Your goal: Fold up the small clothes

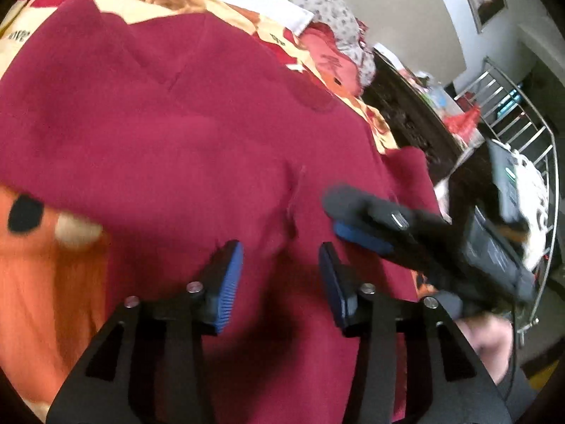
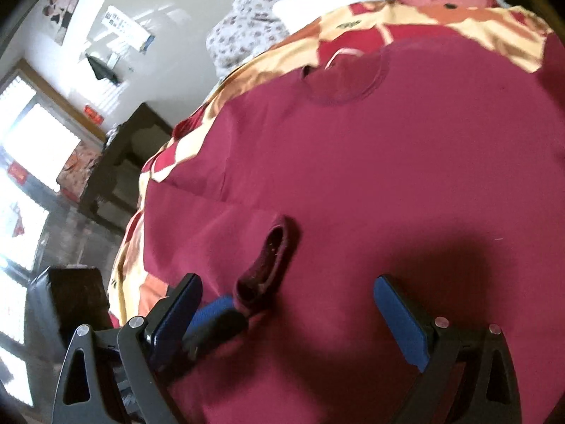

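- On the bed, over a patterned quilt (image 2: 356, 24), a maroon sweater (image 1: 197, 134) lies spread flat, neckline (image 2: 344, 81) toward the pillows.
- Left hand-held gripper (image 1: 280, 272): jaws part-way open above the cloth, nothing between the pads; it holds nothing.
- Right hand-held gripper (image 2: 289, 304): jaws wide apart, also gripping nothing, though a sleeve cuff (image 2: 270, 261) lies between its fingers.
- Step in hand, as I judge it: a sleeve has been laid across the body and let go, so the fold is at an early stage.
- Next move likely calls for pinching a side edge or the hem cleanly, one layer set at a time, without dragging the laid sleeve askew.
- Left wrist view alone shows the right hand-held gripper from outside, plus a metal rack (image 1: 522, 116) past the bed.
- Right wrist view alone shows the cuff's open end, the neckline and a bright window (image 2: 31, 134).
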`<state>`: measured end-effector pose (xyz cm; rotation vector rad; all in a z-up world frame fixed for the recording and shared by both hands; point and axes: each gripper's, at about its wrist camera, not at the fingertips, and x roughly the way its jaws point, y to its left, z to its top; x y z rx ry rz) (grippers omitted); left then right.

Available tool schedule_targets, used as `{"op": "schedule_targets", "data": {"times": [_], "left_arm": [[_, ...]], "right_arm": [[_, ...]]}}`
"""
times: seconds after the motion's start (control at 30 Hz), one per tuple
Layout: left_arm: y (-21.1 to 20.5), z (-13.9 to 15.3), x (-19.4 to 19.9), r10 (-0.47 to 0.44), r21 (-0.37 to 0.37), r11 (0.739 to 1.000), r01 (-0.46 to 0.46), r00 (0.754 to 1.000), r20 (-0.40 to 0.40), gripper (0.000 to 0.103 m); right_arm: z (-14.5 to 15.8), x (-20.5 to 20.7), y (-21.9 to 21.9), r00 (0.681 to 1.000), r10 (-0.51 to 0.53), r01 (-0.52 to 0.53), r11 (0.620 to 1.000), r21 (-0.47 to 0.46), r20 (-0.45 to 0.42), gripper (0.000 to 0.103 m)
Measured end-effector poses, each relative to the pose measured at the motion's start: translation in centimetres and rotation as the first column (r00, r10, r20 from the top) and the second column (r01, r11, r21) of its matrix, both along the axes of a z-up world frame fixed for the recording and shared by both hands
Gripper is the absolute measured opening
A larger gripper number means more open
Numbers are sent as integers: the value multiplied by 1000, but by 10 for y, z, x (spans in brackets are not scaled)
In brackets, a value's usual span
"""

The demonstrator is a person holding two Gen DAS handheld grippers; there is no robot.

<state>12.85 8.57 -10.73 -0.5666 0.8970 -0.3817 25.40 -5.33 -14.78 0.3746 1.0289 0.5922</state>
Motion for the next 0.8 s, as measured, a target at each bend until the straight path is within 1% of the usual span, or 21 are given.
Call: {"op": "schedule_targets", "data": {"times": [0.07,0.13,0.17,0.23,0.27,0.3,0.33,0.37,0.4,0.43,0.47,0.53,0.63,0.67,0.7,0.73,0.77,0.8], "left_arm": [[3,-8,-9,-8,-1,1000,8,1000,-11,45],[8,-11,-18,-8,-7,1000,8,1000,13,45],[7,-12,-20,-6,3,1000,6,1000,25,45],[1,-12,-23,-9,41,999,7,999,49,46],[-1,-13,-24,-11,50,999,9,998,55,46],[-1,-13,-23,-10,44,999,8,998,55,46],[3,-15,-25,-9,28,1000,8,998,55,46],[7,-17,-28,-8,13,1000,7,998,55,46],[11,-19,-27,-2,-20,1000,3,999,54,46],[13,-20,-27,2,-36,999,0,999,53,46],[15,-21,-26,10,-52,999,-7,999,53,46],[13,-20,-25,12,-43,999,-9,999,53,46],[11,-19,-24,11,-27,1000,-10,998,55,46],[11,-19,-23,11,-31,999,-10,998,55,46],[12,-19,-23,12,-38,999,-10,998,55,46],[12,-19,-22,12,-40,999,-10,998,56,46],[12,-20,-22,12,-40,999,-10,998,56,46],[12,-20,-21,12,-41,999,-10,998,57,46]], "right_arm": [[-5,6,8,1000,-9,9,1000,10,-13,98],[-5,11,13,1000,-6,6,1000,25,2,98],[-5,12,16,1000,10,-10,999,41,0,98],[-5,15,23,999,40,-40,998,48,-2,92],[-8,17,27,999,53,-52,998,45,-6,86],[-9,18,30,998,58,-57,997,48,-13,79],[-12,17,31,998,68,-66,996,65,-19,76],[-13,16,31,997,70,-69,995,72,-18,70],[-15,14,31,997,74,-72,994,79,-18,63],[-17,13,29,996,83,-80,992,95,-23,59],[-19,14,30,995,92,-88,990,107,-29,50],[-23,18,30,995,90,-85,989,118,-39,42],[-25,26,34,996,69,-61,987,149,-49,38],[-24,28,38,997,70,-64,989,133,-39,32],[-20,28,42,997,73,-71,993,95,-20,17],[-16,28,45,997,79,-79,995,53,-4,9],[-7,27,48,997,79,-79,997,-1,21,8],[1,27,45,995,83,-82,996,-30,47,7]]}}
